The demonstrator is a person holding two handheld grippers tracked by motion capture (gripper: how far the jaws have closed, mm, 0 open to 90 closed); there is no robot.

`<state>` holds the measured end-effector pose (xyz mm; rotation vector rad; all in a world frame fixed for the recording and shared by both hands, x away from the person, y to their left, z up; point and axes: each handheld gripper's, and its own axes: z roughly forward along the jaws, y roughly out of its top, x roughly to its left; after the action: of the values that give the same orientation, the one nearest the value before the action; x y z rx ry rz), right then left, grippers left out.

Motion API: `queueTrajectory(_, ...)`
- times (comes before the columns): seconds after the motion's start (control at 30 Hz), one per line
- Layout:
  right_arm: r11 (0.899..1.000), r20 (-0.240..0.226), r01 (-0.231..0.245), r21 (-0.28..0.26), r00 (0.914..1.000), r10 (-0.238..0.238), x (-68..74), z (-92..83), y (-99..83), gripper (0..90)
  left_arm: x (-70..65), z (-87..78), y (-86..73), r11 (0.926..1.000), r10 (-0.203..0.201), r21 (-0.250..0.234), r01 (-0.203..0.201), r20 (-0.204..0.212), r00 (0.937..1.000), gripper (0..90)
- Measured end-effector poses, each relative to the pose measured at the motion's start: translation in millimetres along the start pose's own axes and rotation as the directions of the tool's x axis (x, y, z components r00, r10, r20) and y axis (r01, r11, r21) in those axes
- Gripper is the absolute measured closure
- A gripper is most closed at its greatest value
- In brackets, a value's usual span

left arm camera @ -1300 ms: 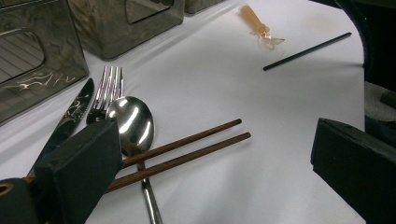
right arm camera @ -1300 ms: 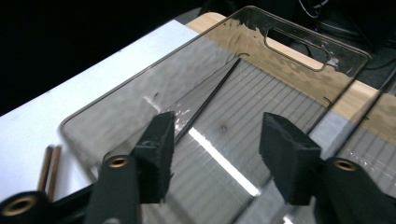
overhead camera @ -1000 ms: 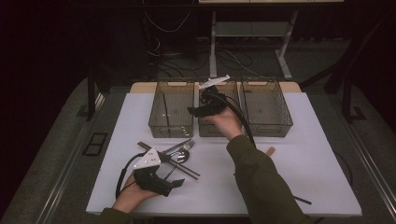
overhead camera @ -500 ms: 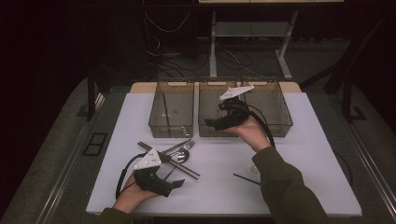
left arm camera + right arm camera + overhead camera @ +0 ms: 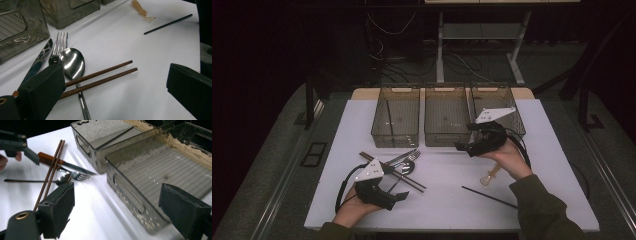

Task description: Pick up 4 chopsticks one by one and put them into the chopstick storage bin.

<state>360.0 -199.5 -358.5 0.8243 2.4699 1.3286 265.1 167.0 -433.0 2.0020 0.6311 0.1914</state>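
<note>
Cutlery lower left of centre: wooden chopsticks cross a spoon, stiff, light, slippery; best pinched mid-shaft. Left gripper hovers beside them, jaws wide, empty. Open tabletop centre. Right gripper, jaws just opened, empty, sits by the middle bin.

Table: white. Bins: smoky translucent grey, ribbed floors. Chopsticks: reddish brown. Spoon, fork: silver. Single stick: black. Small utensil: amber, possibly translucent.
</note>
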Motion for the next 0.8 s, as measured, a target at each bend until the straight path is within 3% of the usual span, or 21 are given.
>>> queueTrajectory(0.33,1.0,-0.02,-0.005,-0.014,0.9998,0.004,2.9,-35.7,-43.7,14.1,-0.1,0.7,-0.2,1.0,0.001,0.005,-0.001,-0.002,1.0,1.3)
queueTrajectory(0.8,0.997,-0.037,-0.014,0.081,0.9992,0.017,17.5,-69.8,-111.3,18.9,-1.0,-0.4,-0.4,0.9999,-0.006,0.008,0.006,-0.008,0.9999,1.3)
